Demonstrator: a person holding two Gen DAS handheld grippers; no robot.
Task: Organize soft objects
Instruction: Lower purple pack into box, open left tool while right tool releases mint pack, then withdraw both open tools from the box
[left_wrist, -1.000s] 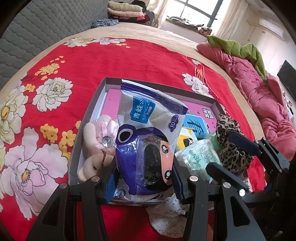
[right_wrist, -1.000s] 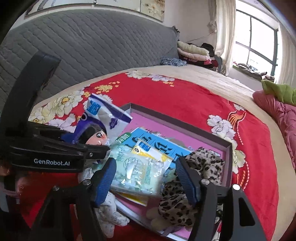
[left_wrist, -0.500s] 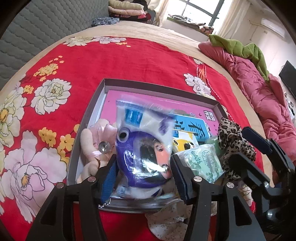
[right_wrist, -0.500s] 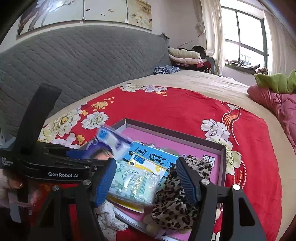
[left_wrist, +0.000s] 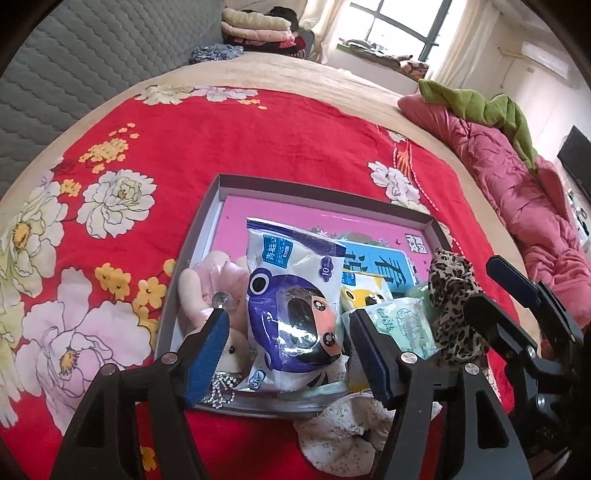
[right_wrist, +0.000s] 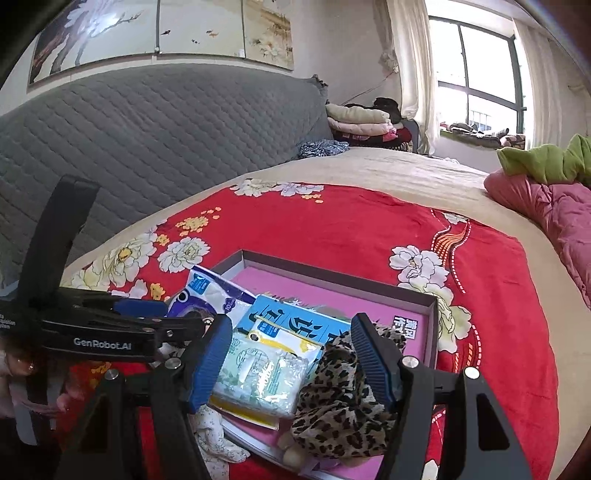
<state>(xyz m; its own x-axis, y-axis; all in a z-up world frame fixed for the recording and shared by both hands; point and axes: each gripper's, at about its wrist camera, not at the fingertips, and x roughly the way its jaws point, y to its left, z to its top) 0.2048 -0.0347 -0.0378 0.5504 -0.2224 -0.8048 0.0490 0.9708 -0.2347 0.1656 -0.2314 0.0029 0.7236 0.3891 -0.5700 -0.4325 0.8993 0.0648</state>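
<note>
Left tongs (left_wrist: 288, 343) just opening, tissue pack (left_wrist: 295, 314) released in box (left_wrist: 207, 229); right tongs (right_wrist: 291, 358) released, empty. Withdraw straight, avoid snagging wrapper.

Blue-padded black fingers (left_wrist: 208, 345) of the left gripper (left_wrist: 291, 341) flank a white-and-purple tissue pack (left_wrist: 295, 299) with a cartoon face; left of them a pale pink plush toy (left_wrist: 207, 280), right of them a mint-green printed wipes pack (left_wrist: 400, 325) and a leopard-print cloth (left_wrist: 452, 295). Beyond the fingers, a grey-rimmed box (left_wrist: 207, 236) with pink lining and a blue book (left_wrist: 384, 264) lettered in black. Under it all, a red blanket (left_wrist: 221, 147) with white, pink and yellow flowers; below the fingertips, a cream speckled cloth (left_wrist: 343, 432).
</note>
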